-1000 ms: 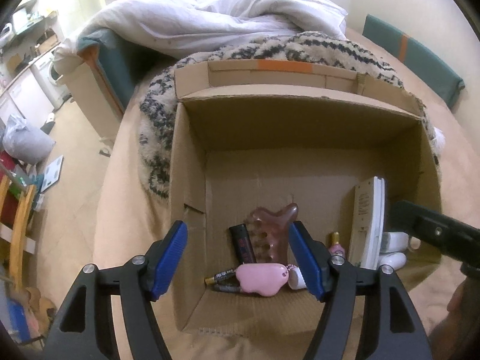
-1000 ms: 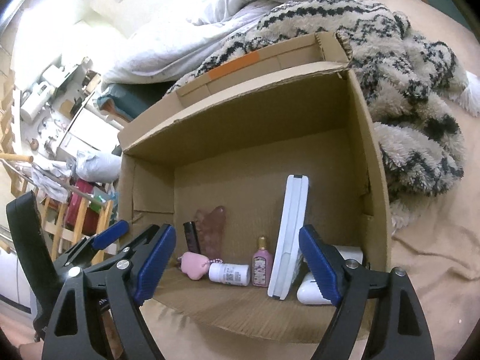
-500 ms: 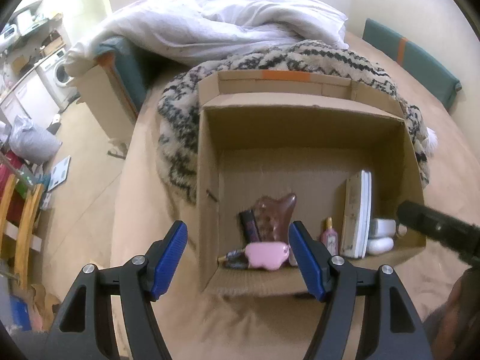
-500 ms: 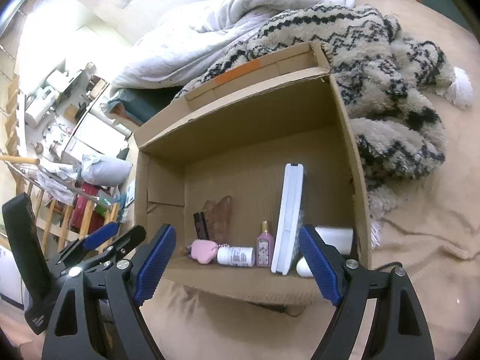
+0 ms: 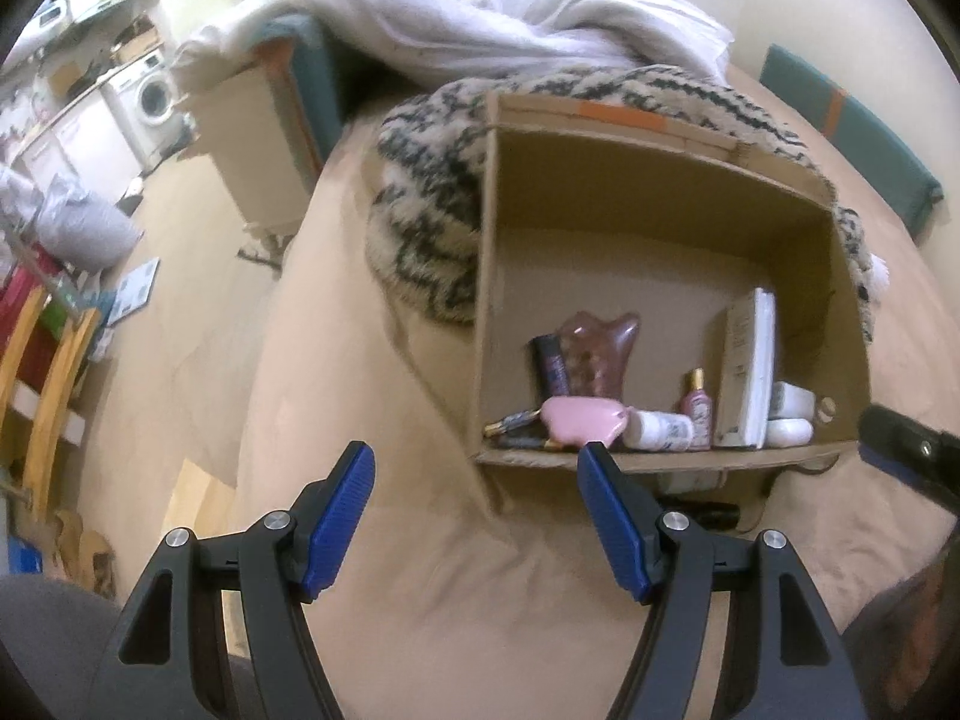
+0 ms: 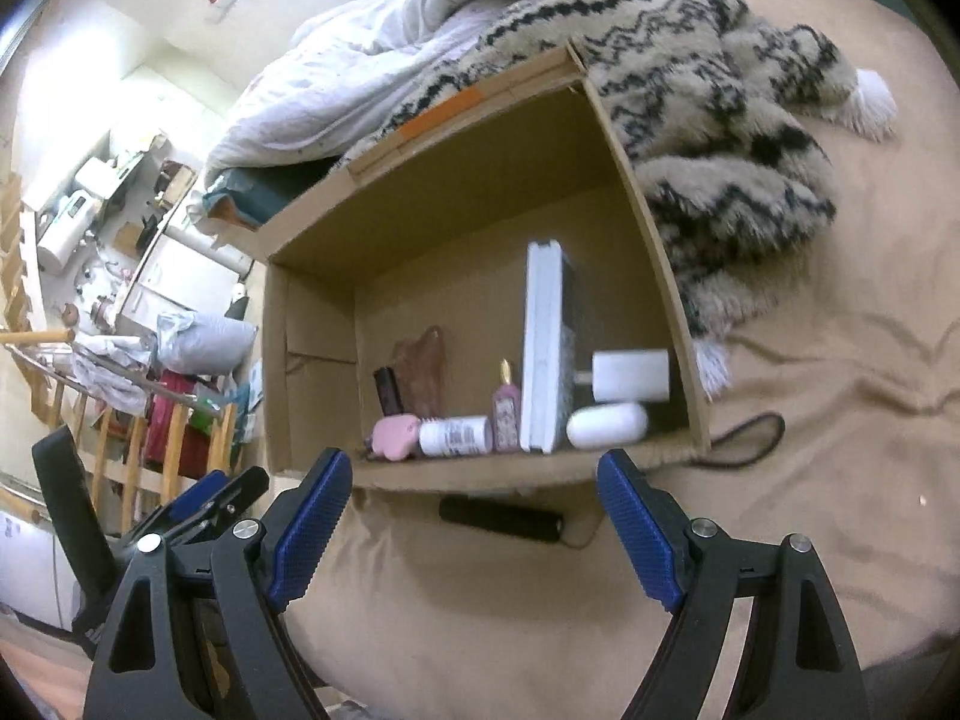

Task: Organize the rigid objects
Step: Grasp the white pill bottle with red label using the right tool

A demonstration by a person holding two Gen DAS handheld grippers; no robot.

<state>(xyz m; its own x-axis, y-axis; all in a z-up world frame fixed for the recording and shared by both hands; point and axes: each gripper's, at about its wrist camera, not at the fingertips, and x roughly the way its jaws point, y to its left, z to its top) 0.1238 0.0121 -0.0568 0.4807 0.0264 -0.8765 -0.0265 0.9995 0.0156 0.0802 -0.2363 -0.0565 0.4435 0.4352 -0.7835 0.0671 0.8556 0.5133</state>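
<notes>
Judging by layout, sorting is nearly complete: items stand lined along the box (image 6: 636,192) front edge. Left gripper (image 5: 474,516) and right gripper (image 6: 468,528) hang spread apart, empty. Black cylinder (image 6: 501,521) lies outside.

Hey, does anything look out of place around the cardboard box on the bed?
Yes. A black cylindrical object lies on the bedding just outside the cardboard box, below its near edge, while the other small items sit inside. A black cord also trails beside the box.

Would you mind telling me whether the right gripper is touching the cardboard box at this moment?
Apart. The right wrist view shows the right gripper open and empty, its blue fingertips short of the cardboard box, with tan bedding visible between them.
</notes>
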